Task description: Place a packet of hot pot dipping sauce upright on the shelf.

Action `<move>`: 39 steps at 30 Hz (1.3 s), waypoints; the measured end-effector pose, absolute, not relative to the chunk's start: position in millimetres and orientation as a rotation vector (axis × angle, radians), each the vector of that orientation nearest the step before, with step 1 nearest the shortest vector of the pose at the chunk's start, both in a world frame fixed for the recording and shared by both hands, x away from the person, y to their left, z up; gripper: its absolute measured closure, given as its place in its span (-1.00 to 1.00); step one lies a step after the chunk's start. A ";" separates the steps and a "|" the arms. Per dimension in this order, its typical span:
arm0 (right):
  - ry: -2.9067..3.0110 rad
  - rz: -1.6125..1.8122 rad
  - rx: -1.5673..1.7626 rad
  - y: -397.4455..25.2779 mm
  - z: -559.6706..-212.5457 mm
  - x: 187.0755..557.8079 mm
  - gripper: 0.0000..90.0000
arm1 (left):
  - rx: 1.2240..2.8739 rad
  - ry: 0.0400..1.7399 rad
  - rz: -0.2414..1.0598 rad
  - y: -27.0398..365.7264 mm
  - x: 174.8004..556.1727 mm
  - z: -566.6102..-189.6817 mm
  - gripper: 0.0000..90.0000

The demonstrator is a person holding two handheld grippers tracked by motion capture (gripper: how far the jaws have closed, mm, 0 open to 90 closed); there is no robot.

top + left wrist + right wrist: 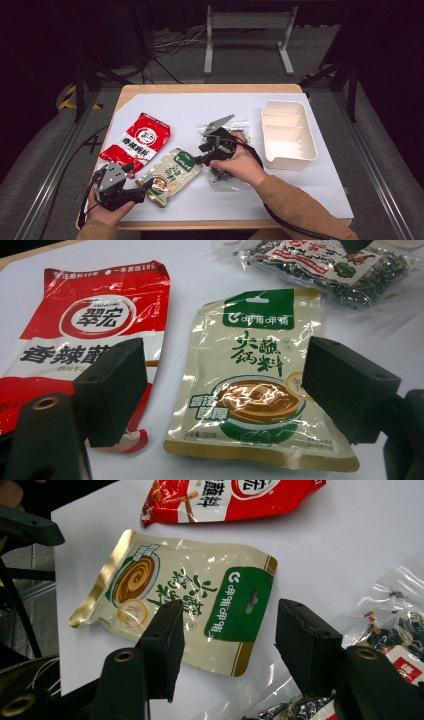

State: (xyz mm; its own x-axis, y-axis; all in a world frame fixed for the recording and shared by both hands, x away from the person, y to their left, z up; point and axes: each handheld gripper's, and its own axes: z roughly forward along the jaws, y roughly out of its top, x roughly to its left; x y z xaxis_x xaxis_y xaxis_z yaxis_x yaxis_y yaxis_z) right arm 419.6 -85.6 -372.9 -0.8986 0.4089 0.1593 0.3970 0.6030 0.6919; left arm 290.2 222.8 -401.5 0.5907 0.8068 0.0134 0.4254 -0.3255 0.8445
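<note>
**Both grippers open, aimed at a beige sauce pouch**

High view: a wooden surface w/ a white sheet over it. Near the front, left of centre, lies a flat beige foil pouch with a green header band and a picture of a bowl of brown sauce. It sits at an angle, green end pointing away from the person & to the right.

The left gripper, held in a hand at the front-left corner, points right toward the pouch's bottom edge. Its tips are just beside that edge; contact can't be told. In the left gripper view its two black fingers are spread apart, nothing between them, w/ the pouch lying flat beyond.

The right gripper is held over the pouch's green end, approx. centre of the surface. In the right gripper view its fingers are also spread wide & empty, hanging above the green band of the pouch.

Other items: a red-and-white glossy snack bag lies just left of the pouch, behind the left gripper. A clear plastic bag of dark dried bits lies under the right hand. A cream plastic tray with dividers stands to the right, well apart from the pouch.
</note>
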 end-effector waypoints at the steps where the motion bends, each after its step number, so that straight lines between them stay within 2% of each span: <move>1: 2.805 1.191 0.711 -84.2 -374.3 421.1 0.00 | 1.956 0.982 0.557 222.7 290.4 -401.6 -0.59; 18: 2.889 1.090 0.744 -68.5 -394.9 434.0 -0.06 | 1.974 0.971 0.557 220.8 293.5 -401.8 -0.59; 39: 2.991 0.996 0.849 -56.5 -418.6 441.2 0.00 | 1.982 0.973 0.552 220.2 294.4 -402.8 -0.59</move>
State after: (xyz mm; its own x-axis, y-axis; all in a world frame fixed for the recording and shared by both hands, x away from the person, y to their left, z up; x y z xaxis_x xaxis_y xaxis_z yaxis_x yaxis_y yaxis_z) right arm 441.2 -56.5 -418.6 -0.8576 0.4373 0.2707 0.5123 0.6796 0.5250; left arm 294.4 220.2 -402.8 0.6017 0.7984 0.0226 0.4287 -0.3467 0.8343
